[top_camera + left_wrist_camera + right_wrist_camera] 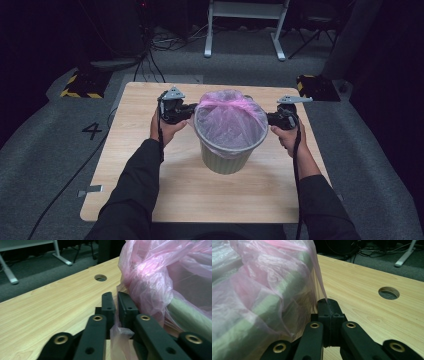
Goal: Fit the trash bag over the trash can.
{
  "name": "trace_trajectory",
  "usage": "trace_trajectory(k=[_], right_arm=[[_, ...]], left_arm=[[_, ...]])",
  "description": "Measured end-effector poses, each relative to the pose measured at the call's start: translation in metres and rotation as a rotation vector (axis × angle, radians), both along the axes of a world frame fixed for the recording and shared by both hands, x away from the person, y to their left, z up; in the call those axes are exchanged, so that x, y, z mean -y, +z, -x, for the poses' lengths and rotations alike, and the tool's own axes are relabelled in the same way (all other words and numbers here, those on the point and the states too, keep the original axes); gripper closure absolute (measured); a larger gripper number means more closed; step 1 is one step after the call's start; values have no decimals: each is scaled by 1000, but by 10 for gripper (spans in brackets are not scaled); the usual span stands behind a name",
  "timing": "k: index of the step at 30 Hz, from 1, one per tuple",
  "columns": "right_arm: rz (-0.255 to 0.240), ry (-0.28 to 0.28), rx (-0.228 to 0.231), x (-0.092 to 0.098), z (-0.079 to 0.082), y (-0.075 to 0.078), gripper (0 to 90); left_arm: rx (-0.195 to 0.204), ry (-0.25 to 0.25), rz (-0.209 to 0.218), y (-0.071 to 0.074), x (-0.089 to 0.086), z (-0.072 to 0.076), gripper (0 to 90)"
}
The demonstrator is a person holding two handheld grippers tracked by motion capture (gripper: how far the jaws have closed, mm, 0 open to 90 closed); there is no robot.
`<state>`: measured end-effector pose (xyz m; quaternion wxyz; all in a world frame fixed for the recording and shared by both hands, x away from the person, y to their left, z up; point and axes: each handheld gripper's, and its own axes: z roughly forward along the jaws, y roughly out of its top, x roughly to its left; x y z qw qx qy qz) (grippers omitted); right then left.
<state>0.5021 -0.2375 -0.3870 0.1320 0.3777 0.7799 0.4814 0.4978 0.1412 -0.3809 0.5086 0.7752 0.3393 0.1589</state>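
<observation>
**Both grippers work the pink liner at the bin's rim**

Fingers (109, 305) of the left gripper (117, 305) stand slightly parted in the left gripper view, with a scrap of the pink bag (152, 277) lying loose in the narrow gap between them; the pads do not press on it, so the film is released. Fingers (325, 307) of the right gripper (329, 305) are clenched together in the right gripper view, pinching a taut edge of the pink film that runs up from their tips toward the upper left of that frame.

In the high view the left gripper (187, 111) sits left of centre and the right gripper (272, 119) right of centre, one at each side of the bin (225, 160). That pale green bin stands upright near the middle of the frame on the wooden table (150, 200), nearer the table's far edge. The pink bag (230, 122) lines it and drapes over the rim, with a gathered pink band across its far side.

A round cable hole (388, 293) in the table shows at the right of the right gripper view, apart from the bin.
</observation>
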Motion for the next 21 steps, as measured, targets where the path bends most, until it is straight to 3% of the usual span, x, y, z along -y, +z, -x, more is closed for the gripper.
trace_trajectory(k=[1,3,4,8,11,16,21], right_arm=[[8,-17,-6,0,-1,0,900],[2,-38,-26,2,-3,-1,900],[2,-38,-26,2,-3,-1,900],[-12,-70,-73,8,-6,-11,900],[-14,-67,-78,10,-5,-13,900],[-22,-65,-103,19,2,-23,900],[-21,-63,-121,26,4,-31,900]], left_arm=[[5,59,-6,1,1,0,694],[1,83,10,0,1,0,526],[-2,85,27,0,-1,0,526],[35,106,70,0,-13,9,285],[63,83,92,3,-24,19,249],[89,52,48,1,-36,43,234],[100,47,48,-4,-42,56,221]])
